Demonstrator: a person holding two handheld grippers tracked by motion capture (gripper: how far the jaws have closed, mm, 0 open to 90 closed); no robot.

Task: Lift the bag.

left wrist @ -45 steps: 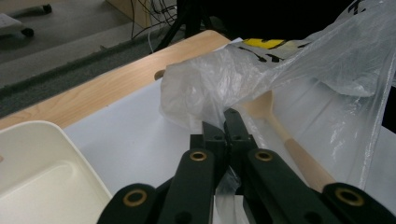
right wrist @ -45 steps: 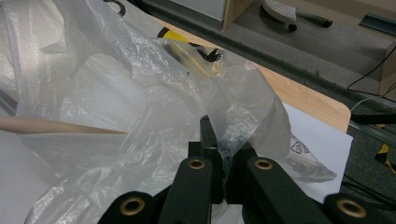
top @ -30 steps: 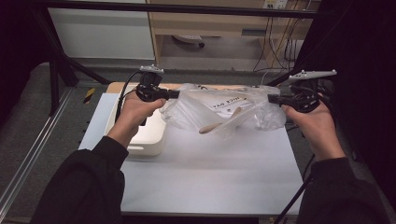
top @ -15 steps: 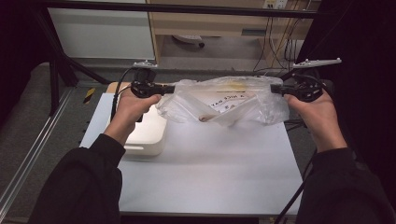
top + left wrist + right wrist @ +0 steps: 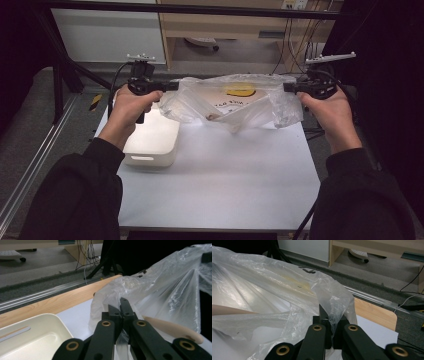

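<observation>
A clear plastic bag (image 5: 235,102) hangs stretched between my two grippers, above the far half of the white table (image 5: 220,185). My left gripper (image 5: 172,86) is shut on the bag's left edge, and the film bunches around its jaws (image 5: 120,303). On the opposite edge my right gripper (image 5: 287,87) is shut, with plastic folded over its jaws (image 5: 329,315). Inside the bag lies a pale wooden utensil (image 5: 212,117), whose rounded end (image 5: 172,328) shows through the film. The bag carries dark print and a yellow mark (image 5: 240,91).
A cream rectangular bin (image 5: 150,142) sits on the table's left side, under my left hand; its inside (image 5: 32,335) holds nothing. A wooden strip (image 5: 62,302) runs along the table's far edge. Beyond it lie floor rails, cables and a shelf unit (image 5: 235,25).
Both hands have risen and moved away from me. The bag has come up off the table with them and now hangs taut between the grippers.
</observation>
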